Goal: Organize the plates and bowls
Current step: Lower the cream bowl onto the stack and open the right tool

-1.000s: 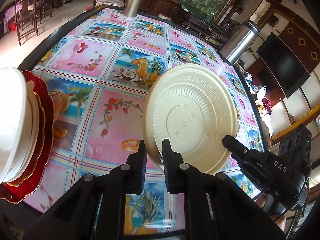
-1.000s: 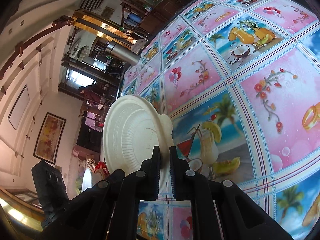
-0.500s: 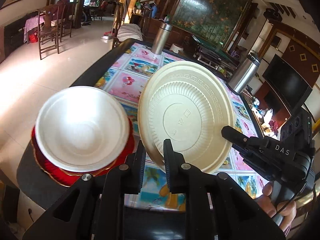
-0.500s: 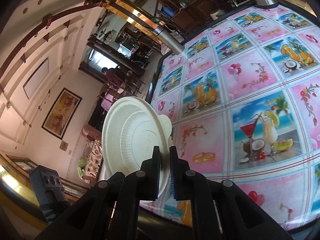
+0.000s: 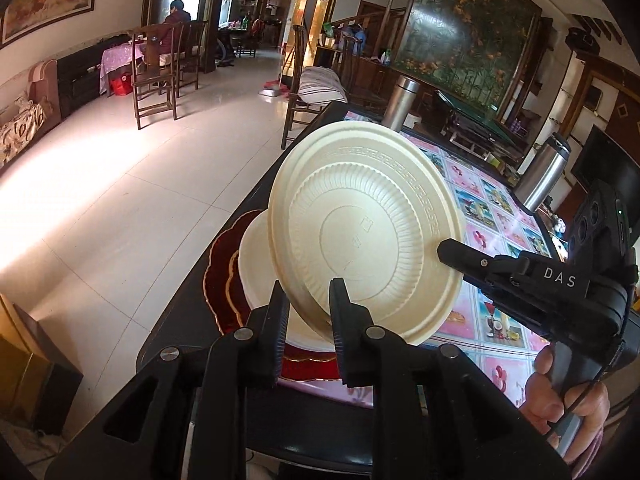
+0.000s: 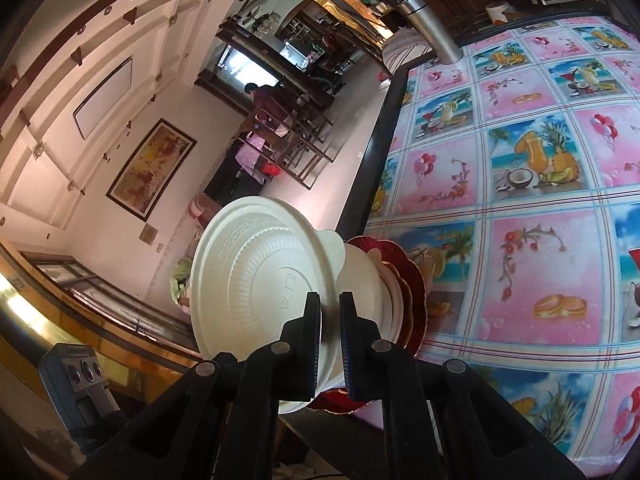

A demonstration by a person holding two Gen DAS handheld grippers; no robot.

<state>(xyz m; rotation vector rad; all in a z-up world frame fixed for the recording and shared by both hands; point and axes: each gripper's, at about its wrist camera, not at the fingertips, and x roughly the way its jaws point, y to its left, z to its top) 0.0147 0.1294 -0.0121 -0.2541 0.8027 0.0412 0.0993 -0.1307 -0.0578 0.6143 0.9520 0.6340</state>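
A cream disposable plate [image 5: 360, 236] hangs tilted, its underside toward both cameras. My left gripper [image 5: 308, 288] has the plate's lower rim between its fingers; the jaws are opening slightly, with the rim still touching the pads. My right gripper [image 5: 444, 250] is shut on the plate's right rim, and the right wrist view shows its fingers [image 6: 330, 300] pinching the plate [image 6: 256, 280]. Just behind the plate, at the table's near left corner, a white bowl [image 5: 252, 264] sits on a stack of red gold-edged plates [image 5: 218, 276]. The held plate partly hides that stack.
The table carries a pink and blue picture tablecloth [image 5: 496, 216] inside a dark rim [image 5: 188, 308]. Two steel flasks [image 5: 400, 104] [image 5: 544, 176] stand at its far side. Left of the table lies open tiled floor with wooden chairs [image 5: 154, 80]; a person sits far back.
Both grippers have carried the cream plate left, from over the tablecloth to the stack at the table corner. The gap between the left fingers has widened a little.
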